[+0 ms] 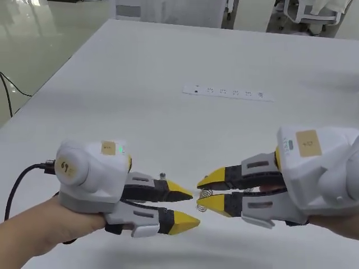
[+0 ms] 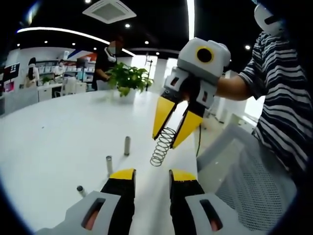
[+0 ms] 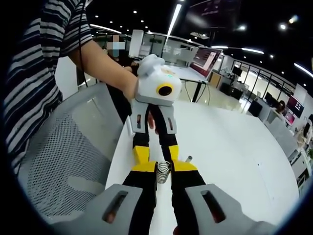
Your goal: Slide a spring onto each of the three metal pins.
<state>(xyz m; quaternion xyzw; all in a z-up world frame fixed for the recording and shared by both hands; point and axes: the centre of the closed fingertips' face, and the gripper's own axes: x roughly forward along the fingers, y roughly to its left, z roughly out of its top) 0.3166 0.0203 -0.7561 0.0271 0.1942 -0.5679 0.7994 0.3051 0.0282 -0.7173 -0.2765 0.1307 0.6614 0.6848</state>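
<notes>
Steel wire, thin and open-coiled: the spring (image 2: 161, 149) looks light, easily squashed and likely to flick away, so a gentle pinch across a few end coils should suit it. The right gripper (image 2: 166, 138) has it so, jaws closed on its upper coils, the rest hanging free past the tips. Facing it, the left gripper (image 2: 152, 175) is parted and empty; three metal pins (image 2: 109, 164) stand just ahead, to its left.
</notes>
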